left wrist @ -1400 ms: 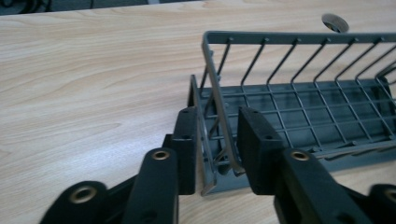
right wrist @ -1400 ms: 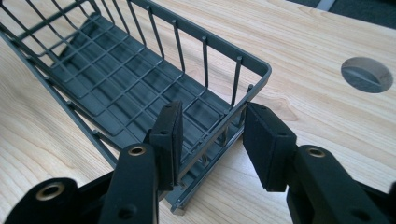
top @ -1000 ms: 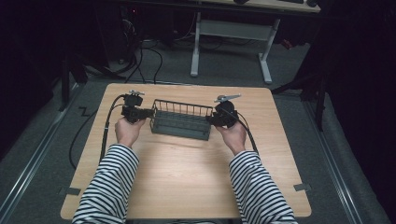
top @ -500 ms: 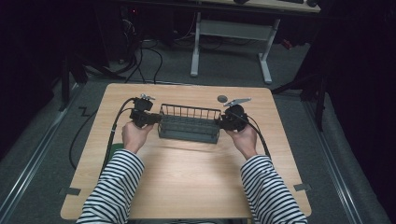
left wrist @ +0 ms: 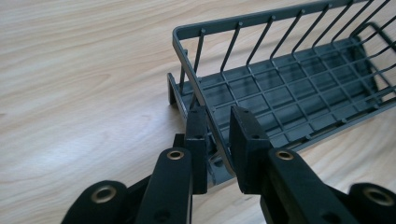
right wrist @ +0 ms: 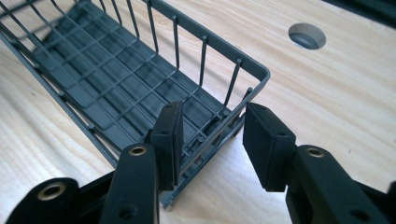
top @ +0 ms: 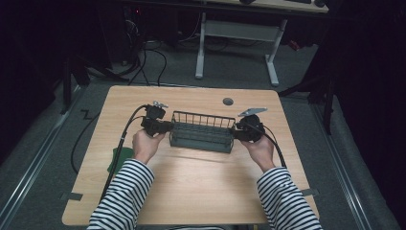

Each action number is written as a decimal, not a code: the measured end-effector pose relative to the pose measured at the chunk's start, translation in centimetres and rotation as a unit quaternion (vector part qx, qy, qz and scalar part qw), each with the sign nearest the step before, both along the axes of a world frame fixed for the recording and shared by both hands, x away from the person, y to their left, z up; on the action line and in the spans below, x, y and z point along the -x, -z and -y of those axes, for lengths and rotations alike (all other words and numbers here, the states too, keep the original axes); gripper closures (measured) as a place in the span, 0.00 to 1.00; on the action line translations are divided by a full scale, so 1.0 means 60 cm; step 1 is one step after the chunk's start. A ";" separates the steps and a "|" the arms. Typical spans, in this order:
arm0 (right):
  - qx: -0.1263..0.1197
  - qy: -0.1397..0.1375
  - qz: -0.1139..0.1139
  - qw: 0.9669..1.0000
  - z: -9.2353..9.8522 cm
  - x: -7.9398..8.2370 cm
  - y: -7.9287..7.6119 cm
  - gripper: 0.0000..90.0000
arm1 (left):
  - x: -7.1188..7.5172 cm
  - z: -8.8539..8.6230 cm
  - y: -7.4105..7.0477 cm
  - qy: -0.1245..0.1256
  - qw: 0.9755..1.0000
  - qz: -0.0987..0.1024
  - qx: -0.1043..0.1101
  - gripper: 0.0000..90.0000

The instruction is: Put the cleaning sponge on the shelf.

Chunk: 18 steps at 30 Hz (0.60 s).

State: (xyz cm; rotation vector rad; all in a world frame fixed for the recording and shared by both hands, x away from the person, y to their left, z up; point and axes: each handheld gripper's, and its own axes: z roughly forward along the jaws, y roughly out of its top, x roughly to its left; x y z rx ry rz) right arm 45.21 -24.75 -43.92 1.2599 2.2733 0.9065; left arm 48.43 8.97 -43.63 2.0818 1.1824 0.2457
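At the middle of the wooden table (top: 191,191) sits a long, dark grey wire basket (top: 202,132), lying crosswise to the person, and its grid floor holds nothing. The left gripper (left wrist: 219,135) meets the basket's left end: in the left gripper view its two black jaws stand close together with the rim's end wire between them, one jaw inside the basket and one outside, small gaps showing on both sides of the wire. The right gripper (right wrist: 212,140) is at the opposite end, its jaws set wider apart, the inner one pressed against the end wires and the outer one standing clear. Both hands, the left hand (top: 146,145) and the right hand (top: 261,149), reach forward from striped sleeves (top: 125,191), cables (top: 119,148) trailing back from the grippers. A round grommet hole (top: 228,101) lies in the tabletop behind the basket. Beyond the table, grey carpet (top: 234,72) and the white legs of another desk (top: 234,43) show in a dim room.
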 end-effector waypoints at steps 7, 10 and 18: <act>-0.019 0.002 -0.004 1.000 0.021 0.022 0.003 0.64 | 0.016 0.009 0.002 0.009 1.000 -0.003 0.012 0.86; -0.011 0.001 -0.008 1.000 0.024 0.031 0.000 0.64 | 0.027 0.015 0.002 0.009 1.000 0.003 0.010 0.86; -0.017 0.005 0.001 1.000 0.028 0.049 0.002 0.65 | 0.051 0.013 0.006 0.000 1.000 0.013 0.028 0.87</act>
